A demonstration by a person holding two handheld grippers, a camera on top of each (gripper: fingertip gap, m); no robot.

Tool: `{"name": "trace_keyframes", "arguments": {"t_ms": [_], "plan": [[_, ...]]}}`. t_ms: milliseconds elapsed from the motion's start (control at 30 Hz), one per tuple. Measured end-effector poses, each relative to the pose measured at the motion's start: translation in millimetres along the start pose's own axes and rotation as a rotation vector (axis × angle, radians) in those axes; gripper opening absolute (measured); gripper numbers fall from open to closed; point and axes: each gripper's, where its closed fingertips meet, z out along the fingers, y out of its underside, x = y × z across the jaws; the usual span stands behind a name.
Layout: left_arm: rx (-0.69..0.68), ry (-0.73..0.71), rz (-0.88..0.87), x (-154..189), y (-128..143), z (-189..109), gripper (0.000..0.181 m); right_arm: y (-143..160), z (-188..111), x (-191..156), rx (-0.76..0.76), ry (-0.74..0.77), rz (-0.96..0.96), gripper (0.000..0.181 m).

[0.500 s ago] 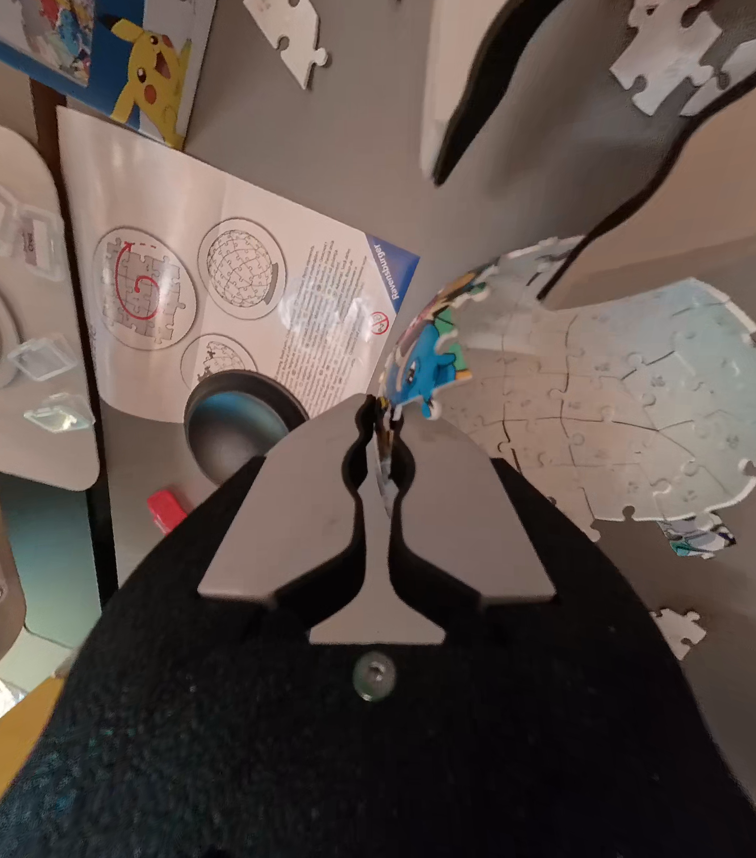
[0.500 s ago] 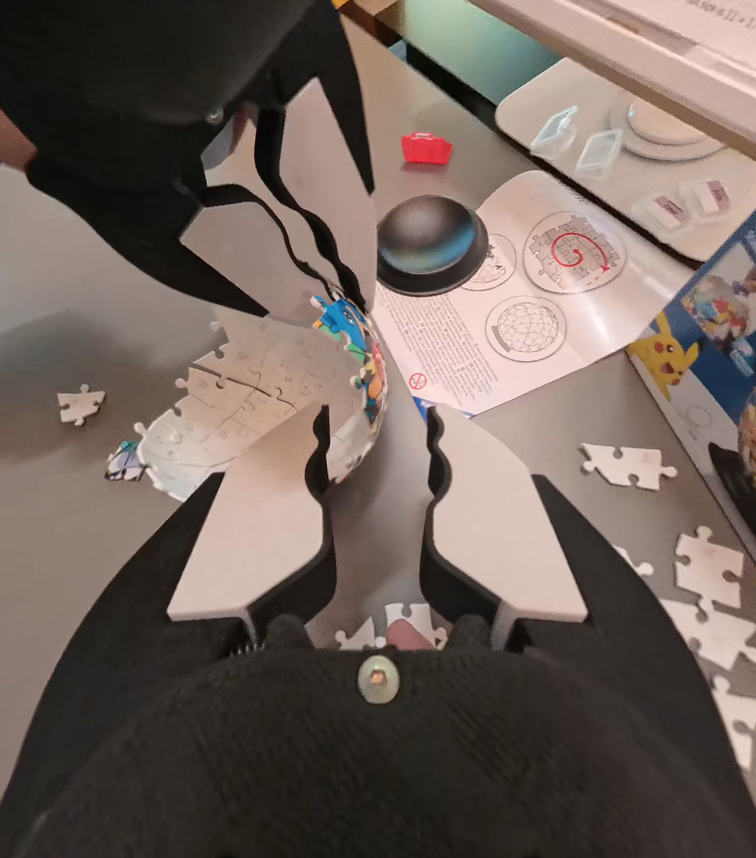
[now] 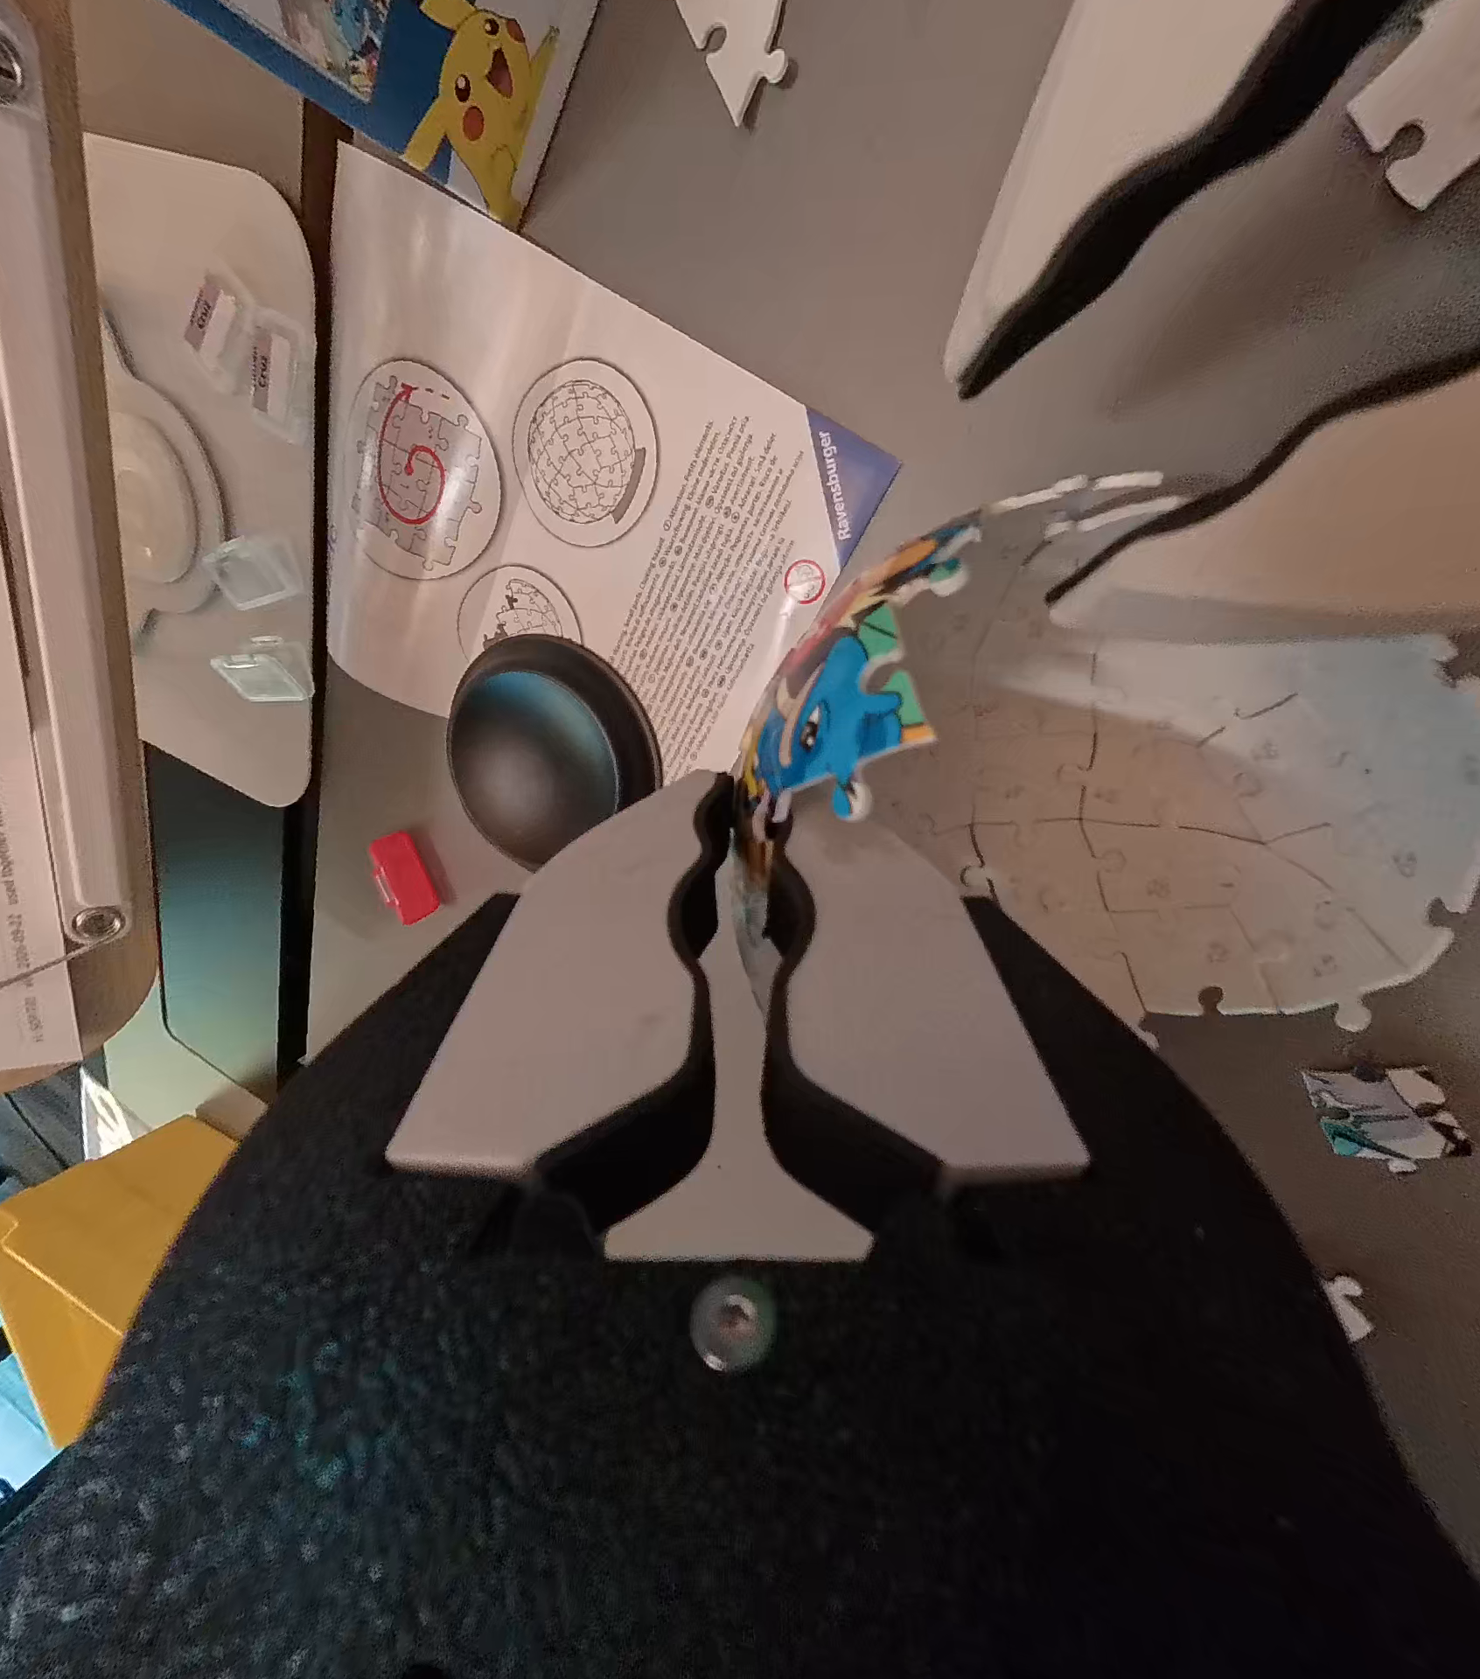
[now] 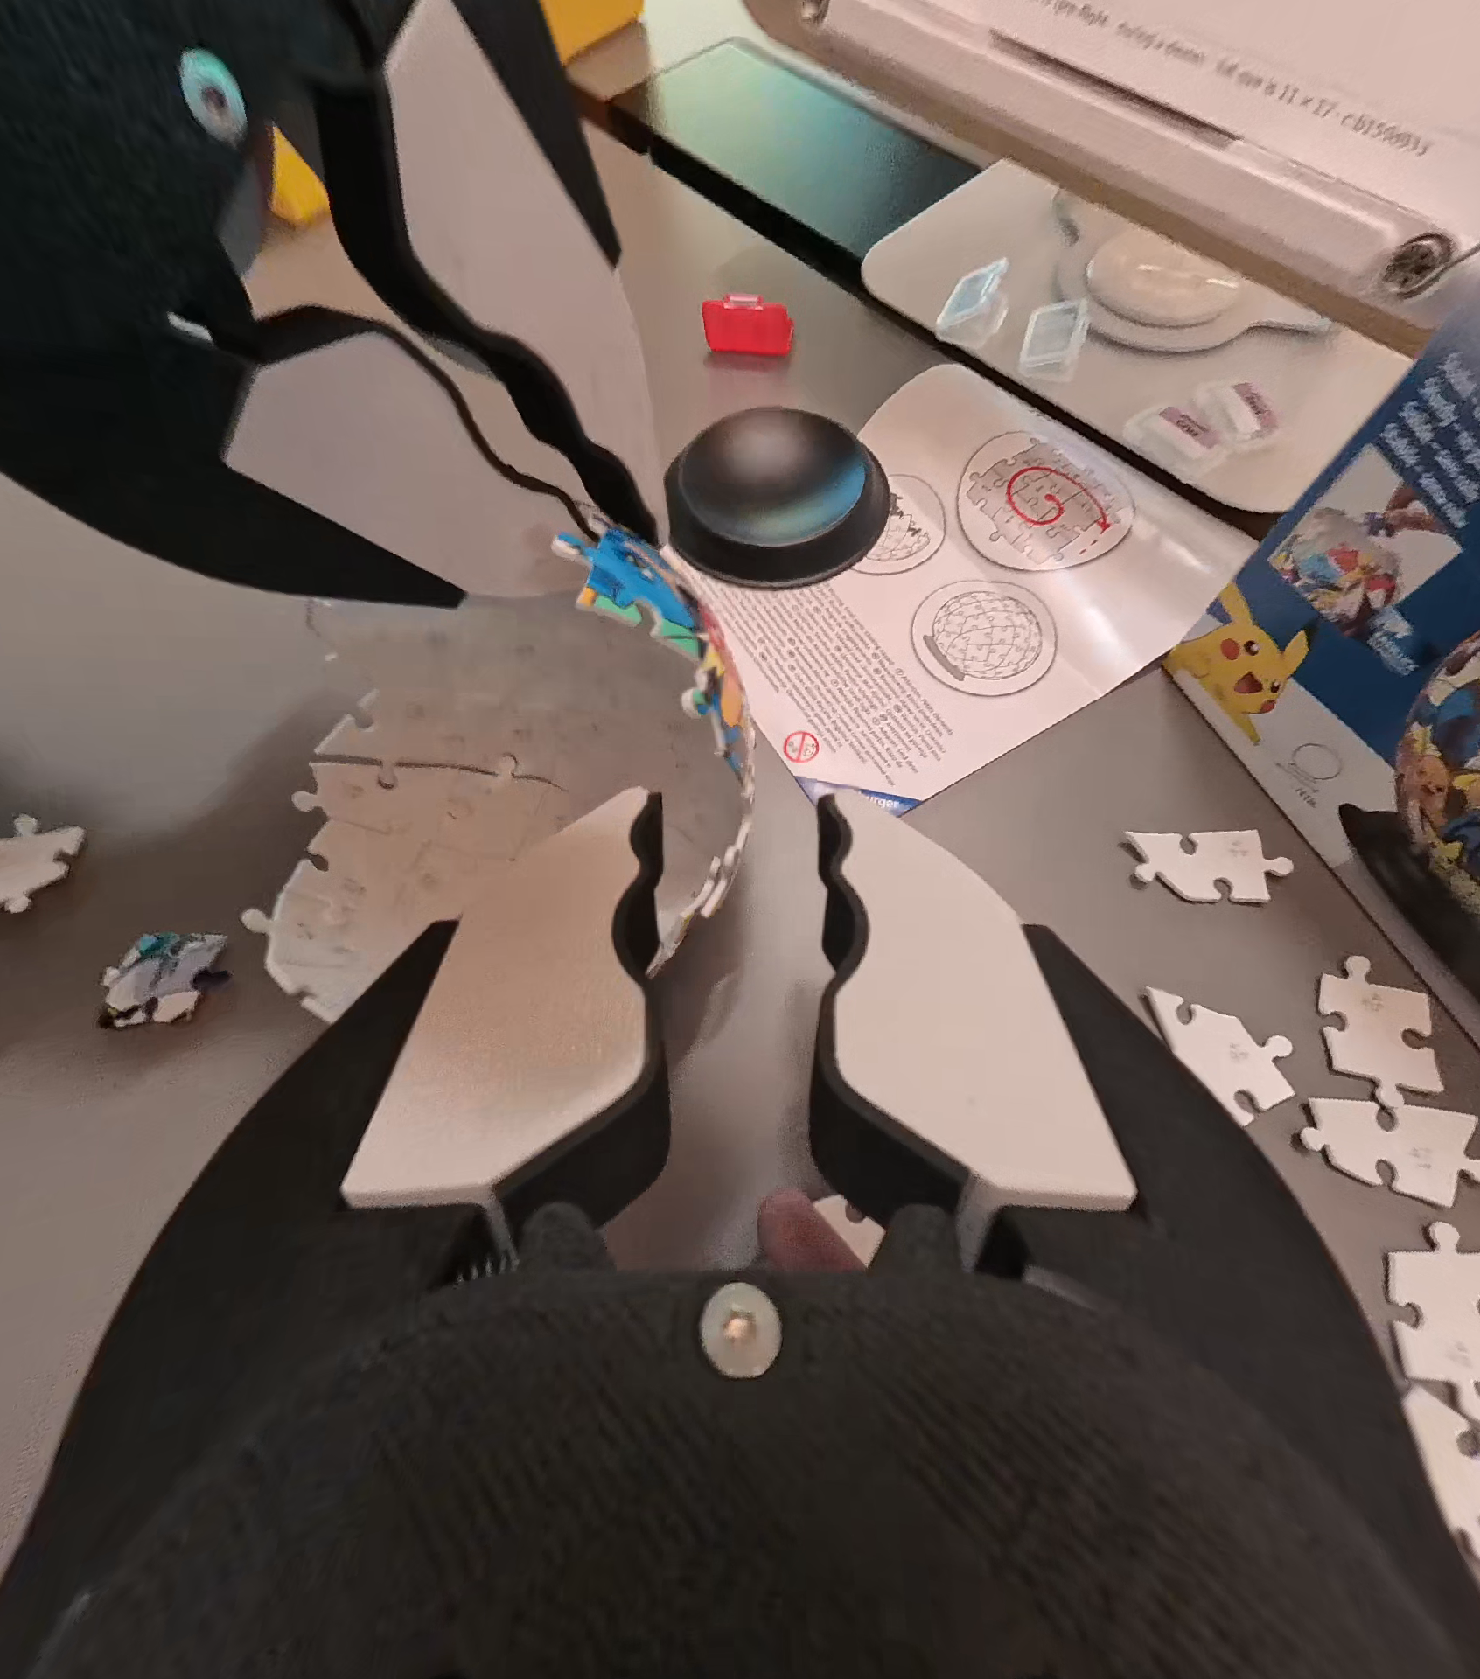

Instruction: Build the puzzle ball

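Half-built puzzle ball [image 3: 1218,818]: curved shell of joined pieces, white inside facing up, colourful print on outer face, jagged tabbed rim, tilted, just beside instruction sheet [image 3: 591,472].
Black dome stand [image 4: 773,495]: resting on sheet edge.
Loose white pieces [image 4: 1372,1072]: face-down, well apart from sheet, scattered.
One printed piece [image 4: 164,977]: beyond shell, opposite sheet.

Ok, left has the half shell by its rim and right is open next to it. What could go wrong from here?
1. The left gripper pinches only the rim of the half-built puzzle ball; the curved shell could flex and pop seams.
2. The right gripper is open with one finger in front of the shell's wall; closing or pushing there might knock pieces loose.
3. The loose printed piece lies close beside the shell and could be swept away.
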Motion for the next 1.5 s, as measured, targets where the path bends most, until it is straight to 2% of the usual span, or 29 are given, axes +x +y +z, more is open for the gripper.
{"name": "trace_keyframes", "arguments": {"t_ms": [167,300,467,633,900,1067,1200,1500], "plan": [[0.003,-0.029,-0.014,0.9,-0.1,-1.4,0.004,21.9,13.0,-8.7,-0.107,0.004,-0.008,0.033],[0.013,-0.068,-0.028,0.6,0.0,-2.2,0.004,23.5,13.8,-3.5,-0.09,0.042,0.034,0.028],[0.061,-0.096,-0.113,1.7,-1.1,-4.5,0.005,20.7,13.7,-2.2,-0.057,0.06,0.08,0.01],[0.099,-0.12,-0.141,2.3,0.2,-7.2,0.006,18.9,13.1,2.8,-0.044,0.103,0.05,0.003],[0.16,-0.176,-0.167,-4.1,-1.9,-15.0,0.03,12.3,10.5,6.1,0.005,0.191,-0.04,0.002],[0.25,-0.138,-0.193,0.1,-4.8,-25.6,0.042,9.5,7.7,6.7,0.055,0.25,-0.073,0.003],[0.294,-0.121,-0.211,3.8,-0.9,-37.5,0.058,7.7,5.2,6.2,0.096,0.296,-0.114,0.003],[0.442,-0.073,-0.281,19.7,21.8,-74.8,0.067,5.5,0.0,3.3,0.142,0.408,-0.241,0.003]]}}
